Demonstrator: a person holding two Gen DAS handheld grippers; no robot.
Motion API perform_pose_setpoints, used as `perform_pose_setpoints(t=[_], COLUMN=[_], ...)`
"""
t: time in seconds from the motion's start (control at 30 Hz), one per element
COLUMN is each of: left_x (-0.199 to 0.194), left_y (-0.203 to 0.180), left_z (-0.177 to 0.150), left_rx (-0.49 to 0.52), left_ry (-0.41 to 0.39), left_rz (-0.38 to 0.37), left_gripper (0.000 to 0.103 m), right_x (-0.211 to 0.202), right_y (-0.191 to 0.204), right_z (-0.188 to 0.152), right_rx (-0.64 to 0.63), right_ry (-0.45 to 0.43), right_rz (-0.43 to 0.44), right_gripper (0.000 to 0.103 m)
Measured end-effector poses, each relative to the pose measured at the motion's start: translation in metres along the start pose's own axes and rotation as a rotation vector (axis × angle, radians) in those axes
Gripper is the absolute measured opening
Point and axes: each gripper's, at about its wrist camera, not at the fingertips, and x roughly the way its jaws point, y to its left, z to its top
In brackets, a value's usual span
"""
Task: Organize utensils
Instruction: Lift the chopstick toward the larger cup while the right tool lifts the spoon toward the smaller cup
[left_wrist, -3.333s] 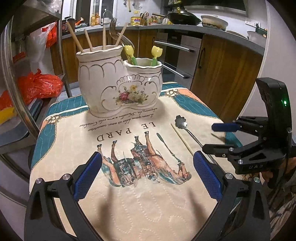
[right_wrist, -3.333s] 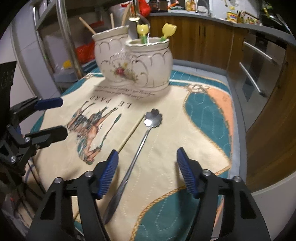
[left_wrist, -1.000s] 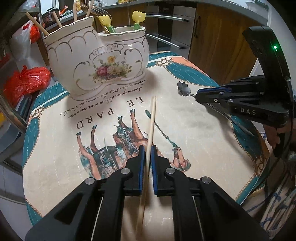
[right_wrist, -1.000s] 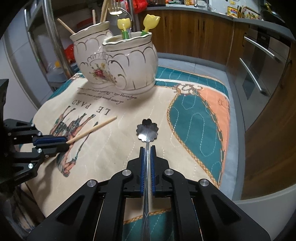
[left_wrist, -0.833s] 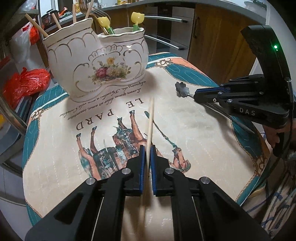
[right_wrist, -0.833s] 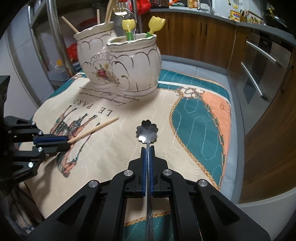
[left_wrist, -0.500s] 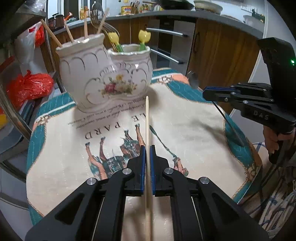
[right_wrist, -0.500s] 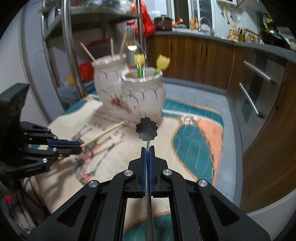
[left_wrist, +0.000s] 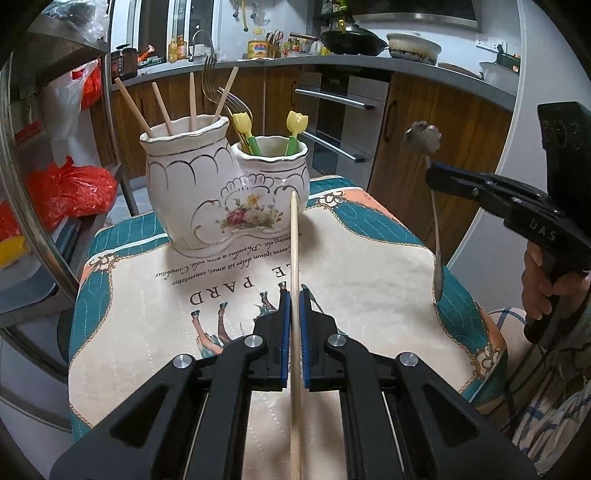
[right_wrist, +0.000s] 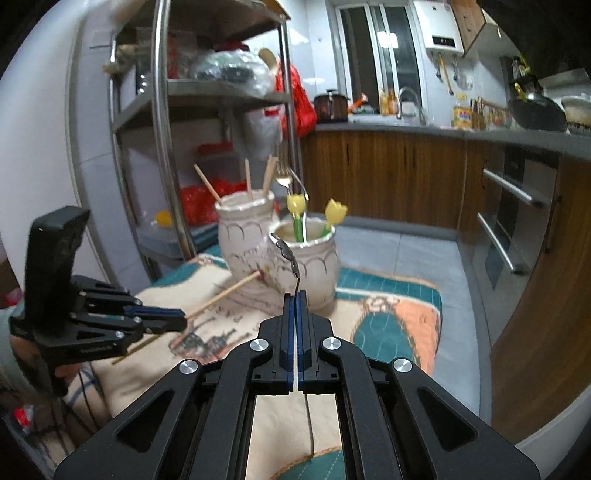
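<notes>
My left gripper (left_wrist: 294, 295) is shut on a wooden chopstick (left_wrist: 294, 236), held above the mat with its tip pointing at the white double-pot utensil holder (left_wrist: 221, 192). My right gripper (right_wrist: 294, 295) is shut on the handle of a metal spoon (right_wrist: 286, 254) with a flower-shaped bowl, lifted in front of the holder's (right_wrist: 280, 258) shorter pot. In the left wrist view the spoon (left_wrist: 423, 138) hangs at the right in the right gripper (left_wrist: 436, 173). In the right wrist view the left gripper (right_wrist: 177, 319) holds the chopstick (right_wrist: 225, 293). The taller pot holds several chopsticks (left_wrist: 162, 107) and forks; the shorter one holds two yellow tulip-topped picks (left_wrist: 295, 123).
The holder stands at the far side of a small table covered by a printed teal and cream mat (left_wrist: 369, 273). A steel shelf rack (right_wrist: 162, 122) with red bags stands to the left. Wooden kitchen cabinets and an oven (left_wrist: 332, 122) lie behind. A hand (left_wrist: 539, 288) grips the right gripper's handle.
Both grippers went from open over the mat to shut, the left on the chopstick, the right on the spoon. In the last second both lifted their utensils off the mat and tilted upward.
</notes>
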Motion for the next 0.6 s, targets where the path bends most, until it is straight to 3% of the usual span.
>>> perform_pose_setpoints(t=[0.33, 0.6], left_x=[-0.004, -0.024], left_y=[0.003, 0.025], left_z=[0.004, 0.047], left_rx=[-0.022, -0.043], left_ry=[-0.059, -0.285], left_rz=[0.001, 0.018], left_gripper=[0.005, 0.005], right_x=[-0.007, -0.003], right_y=[0.0, -0.002], right_z=[0.007, 0.041], right_rx=[-0.007, 0.005], right_ry=[-0.039, -0.109], right_rz=[-0.006, 0.011], right_gripper=[0.002, 0.002])
